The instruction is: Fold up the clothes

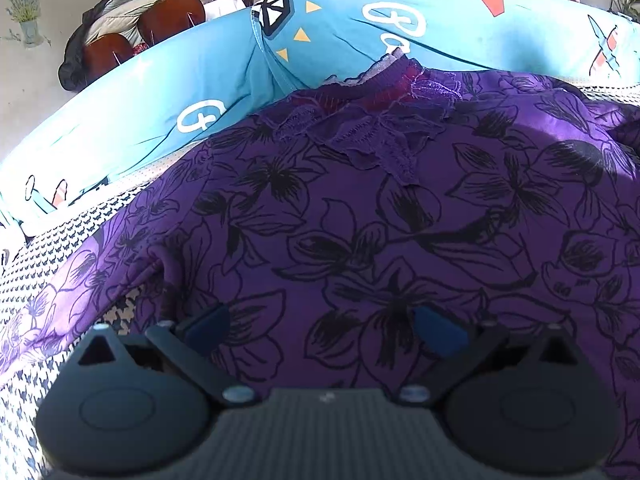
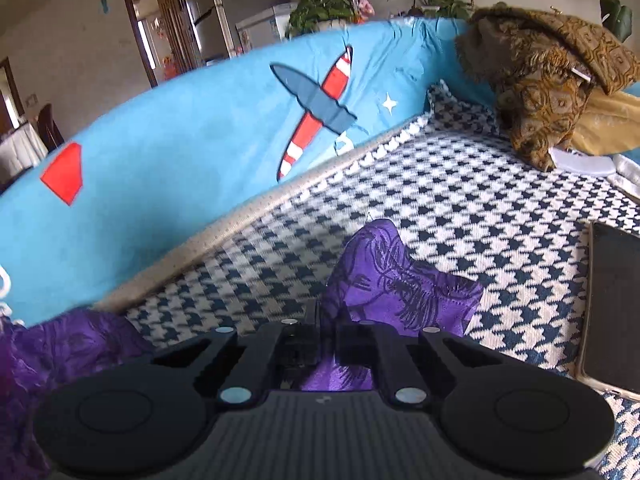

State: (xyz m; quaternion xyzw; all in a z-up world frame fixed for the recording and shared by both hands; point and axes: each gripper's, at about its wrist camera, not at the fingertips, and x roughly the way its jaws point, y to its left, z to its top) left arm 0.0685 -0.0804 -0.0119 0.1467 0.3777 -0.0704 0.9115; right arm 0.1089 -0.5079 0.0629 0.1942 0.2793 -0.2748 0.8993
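A purple blouse (image 1: 360, 208) printed with black flowers lies spread on the houndstooth sofa seat, its lace collar (image 1: 384, 120) toward the backrest. My left gripper (image 1: 324, 326) hovers open over the blouse's lower part, blue pads wide apart with nothing between them. In the right wrist view my right gripper (image 2: 326, 324) is shut on a corner of the same purple blouse (image 2: 396, 276), which bunches up past the fingers above the seat. More purple cloth (image 2: 60, 352) shows at the lower left.
The sofa seat cover (image 2: 480, 208) is black-and-white houndstooth, backed by a blue cartoon-print backrest (image 2: 180, 152). A brown patterned garment (image 2: 544, 76) is heaped at the far right end. A dark flat object (image 2: 616, 304) lies at the right edge.
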